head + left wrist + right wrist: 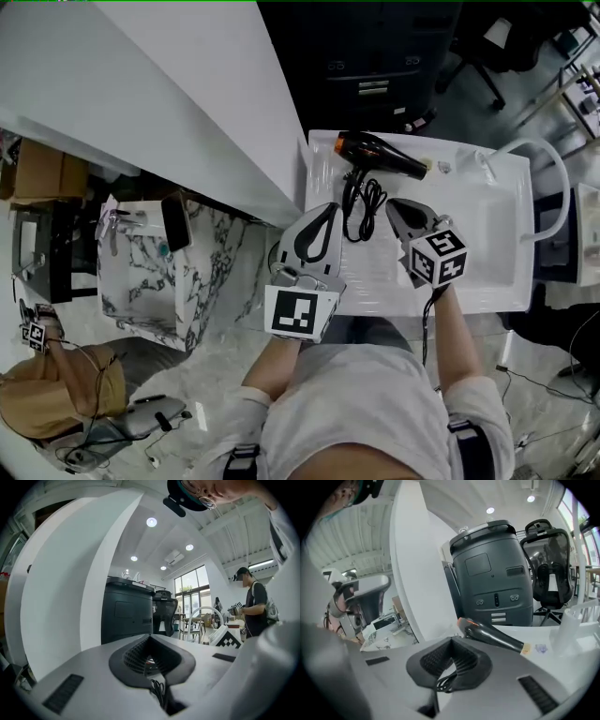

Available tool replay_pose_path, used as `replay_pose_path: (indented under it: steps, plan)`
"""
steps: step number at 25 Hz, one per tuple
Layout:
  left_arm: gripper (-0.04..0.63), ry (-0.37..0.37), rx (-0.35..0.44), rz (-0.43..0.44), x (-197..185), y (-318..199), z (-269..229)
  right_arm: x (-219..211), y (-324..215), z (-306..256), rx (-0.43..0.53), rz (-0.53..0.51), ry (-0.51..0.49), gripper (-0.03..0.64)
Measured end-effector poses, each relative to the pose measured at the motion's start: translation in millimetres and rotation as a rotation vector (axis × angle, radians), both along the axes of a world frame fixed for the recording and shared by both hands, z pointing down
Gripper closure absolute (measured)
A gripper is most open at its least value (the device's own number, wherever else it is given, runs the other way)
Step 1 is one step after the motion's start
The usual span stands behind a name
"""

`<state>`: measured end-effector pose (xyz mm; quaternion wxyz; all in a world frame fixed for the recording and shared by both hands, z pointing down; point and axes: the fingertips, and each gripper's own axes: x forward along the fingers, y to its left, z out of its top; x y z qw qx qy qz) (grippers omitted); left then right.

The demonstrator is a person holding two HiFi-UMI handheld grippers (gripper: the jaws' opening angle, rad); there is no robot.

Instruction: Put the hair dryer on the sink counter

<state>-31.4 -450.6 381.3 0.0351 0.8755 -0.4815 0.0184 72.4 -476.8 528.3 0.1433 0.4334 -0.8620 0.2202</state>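
Hair dryer [380, 155] is lying on its side on the white sink counter [487, 244], towards the back edge and just left of the curved white faucet [551, 183]. Its black and orange body rests flat on the surface with nothing holding it. Judged from that, the placing looks done, and little seems left beyond drawing both tools clear. The left gripper [329, 209] hangs over the counter's near left corner. In its own view its jaws [150, 637] are drawn together at the tips, with only a small hollow between the ribbed pads and nothing clamped in it. The right gripper [395, 203] sits just in front of the dryer, near it but apart. Its jaws [452, 641] likewise meet at the tips and grip nothing, and the dryer [492, 637] shows beyond them on the counter. The black power cord [362, 202] lies in a loose bundle on the counter between the two grippers. It runs up to the dryer's handle and shows through each gripper's hollow without being pinched.
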Motion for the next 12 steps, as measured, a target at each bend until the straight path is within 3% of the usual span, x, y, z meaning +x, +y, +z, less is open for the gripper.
replay_pose_path:
  steps: [12]
  plan:
    - [0.581,-0.021,0.021,0.156,51,29,-12,49,65,-97,0.212,0.172,-0.042,0.607]
